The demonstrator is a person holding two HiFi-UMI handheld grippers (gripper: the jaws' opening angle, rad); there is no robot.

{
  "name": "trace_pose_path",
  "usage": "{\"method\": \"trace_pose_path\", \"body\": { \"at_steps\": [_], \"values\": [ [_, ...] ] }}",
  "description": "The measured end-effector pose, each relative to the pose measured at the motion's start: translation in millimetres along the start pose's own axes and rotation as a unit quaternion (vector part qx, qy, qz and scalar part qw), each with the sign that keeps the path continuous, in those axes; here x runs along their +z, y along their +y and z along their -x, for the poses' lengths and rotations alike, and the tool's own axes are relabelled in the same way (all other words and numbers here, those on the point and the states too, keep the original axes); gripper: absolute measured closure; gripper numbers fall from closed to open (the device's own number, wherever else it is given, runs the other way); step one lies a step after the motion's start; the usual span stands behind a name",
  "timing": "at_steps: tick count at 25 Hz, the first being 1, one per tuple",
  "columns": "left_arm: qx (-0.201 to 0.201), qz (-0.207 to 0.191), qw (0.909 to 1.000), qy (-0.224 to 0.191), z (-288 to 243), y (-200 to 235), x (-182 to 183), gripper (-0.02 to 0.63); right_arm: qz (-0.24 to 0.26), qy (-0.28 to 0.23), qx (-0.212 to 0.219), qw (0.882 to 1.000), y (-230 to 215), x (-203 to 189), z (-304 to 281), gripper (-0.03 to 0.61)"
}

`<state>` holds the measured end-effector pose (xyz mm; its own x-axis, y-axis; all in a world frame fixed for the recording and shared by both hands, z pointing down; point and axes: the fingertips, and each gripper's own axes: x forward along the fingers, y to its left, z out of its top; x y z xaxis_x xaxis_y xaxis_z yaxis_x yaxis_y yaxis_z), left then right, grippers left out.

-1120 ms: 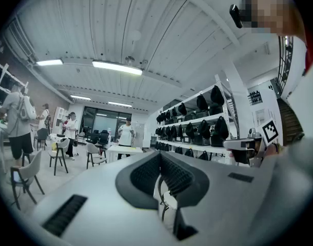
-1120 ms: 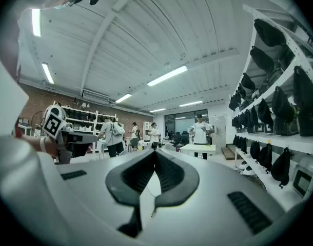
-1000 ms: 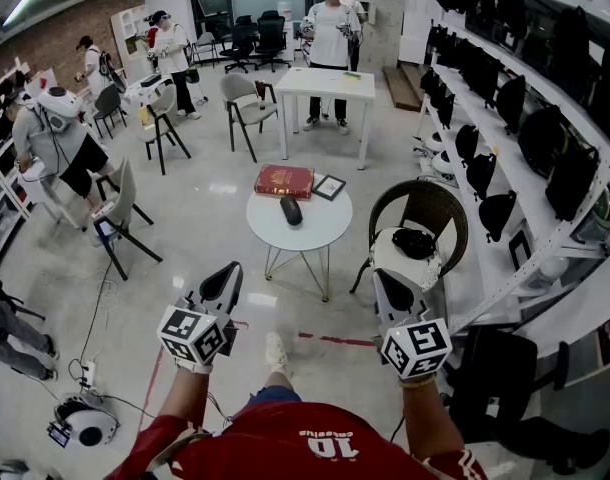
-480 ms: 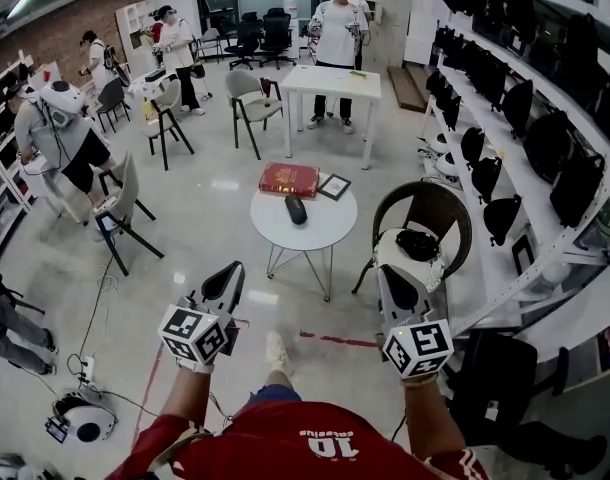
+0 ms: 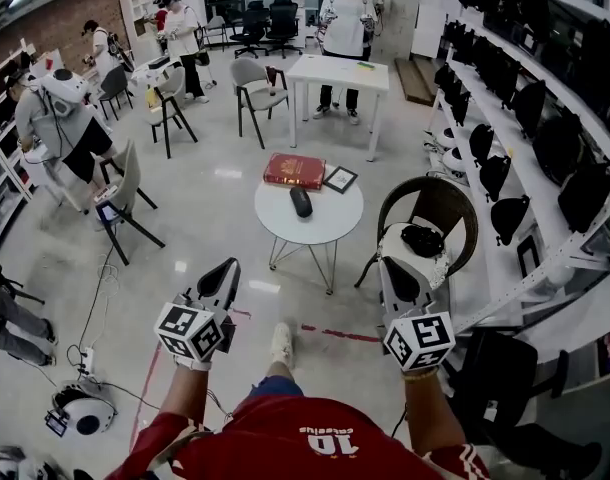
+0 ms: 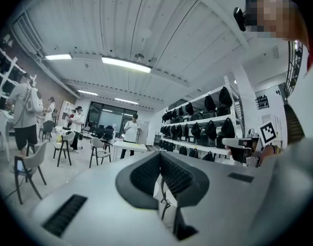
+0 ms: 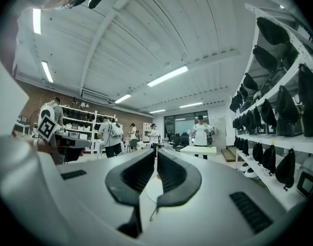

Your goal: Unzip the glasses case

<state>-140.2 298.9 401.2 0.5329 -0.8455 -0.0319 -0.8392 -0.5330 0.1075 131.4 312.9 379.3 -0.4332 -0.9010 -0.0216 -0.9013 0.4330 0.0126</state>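
The case (image 5: 301,201) is a dark, oblong pouch with rounded ends. It lies flat near the middle of the round white table (image 5: 283,236), its long side running away from the wearer. At this size its zip cannot be made out. Just behind it, at the table's far edge, lies a red book (image 5: 295,170); whether the two touch is unclear. A small dark frame (image 5: 339,179) sits at the far right edge beside the book, apart from the case. Nothing rests on the case or covers it. A chair (image 5: 430,206) with a round dark back stands just right of the table, and a black bundle (image 5: 422,240) lies on its white seat. Bare floor (image 5: 215,218) separates the table from both tools, which are well short of it. The left gripper (image 5: 228,265) is held level with its jaws pressed together and nothing between them; its own view shows the same (image 6: 159,155). The right gripper (image 5: 389,266) is likewise closed and empty (image 7: 156,151), and it overlaps the chair seat in the head view. Beyond the table stands a white desk (image 5: 341,71) with a person (image 5: 343,28) behind it. Shelves (image 5: 525,118) of black bags run along the right wall.
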Motion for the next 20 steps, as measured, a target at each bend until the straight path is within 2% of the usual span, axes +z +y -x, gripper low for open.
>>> {"method": "trace_pose_path", "body": {
  "at_steps": [8, 20],
  "values": [
    [-0.003, 0.016, 0.9998, 0.007, -36, 26, -11, 0.606, 0.006, 0.013, 0.002, 1.000, -10, -10, -37, 0.563],
    [0.007, 0.036, 0.9991, 0.020, -136, 90, -11, 0.606, 0.014, 0.033, 0.000, 0.999, -61, -10, -132, 0.563]
  ]
}}
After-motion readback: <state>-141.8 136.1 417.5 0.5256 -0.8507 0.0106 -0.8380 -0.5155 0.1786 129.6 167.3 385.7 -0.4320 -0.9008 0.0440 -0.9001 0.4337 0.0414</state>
